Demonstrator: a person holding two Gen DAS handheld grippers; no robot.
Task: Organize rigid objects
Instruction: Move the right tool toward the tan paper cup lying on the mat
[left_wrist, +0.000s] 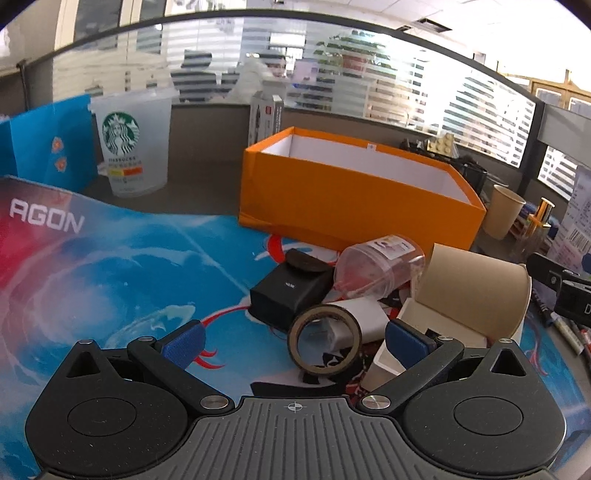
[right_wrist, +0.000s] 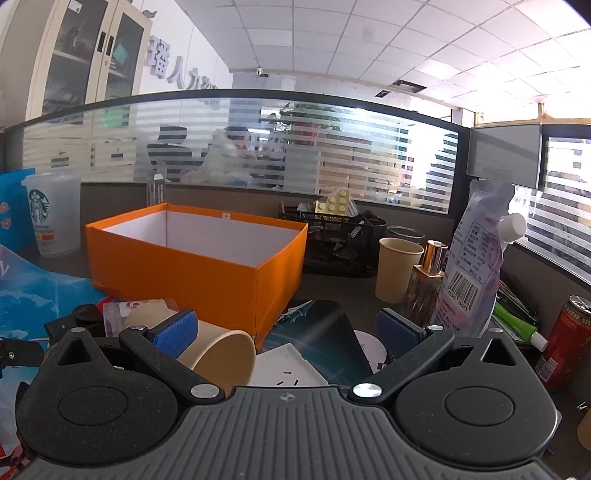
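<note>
Clutter lies on the mat (left_wrist: 122, 266) in front of the orange box (left_wrist: 343, 195), whose white inside shows nothing from either view. The left gripper (left_wrist: 293, 341) hangs with jaws spread wide and nothing between the pads, a tape roll (left_wrist: 325, 341) standing on edge just ahead of them. Behind the roll lie a black box (left_wrist: 291, 291), a tipped clear jar (left_wrist: 380, 266) and a brown paper cup (left_wrist: 476, 288) on its side. The right gripper (right_wrist: 286, 334) is likewise spread and holds nothing, the same cup (right_wrist: 221, 356) lying by its left pad and a white plate (right_wrist: 288, 369) below. An upright cup (right_wrist: 397, 269), a perfume bottle (right_wrist: 424, 284), a pouch (right_wrist: 476, 251) and a red can (right_wrist: 565, 339) stand to the right.
</note>
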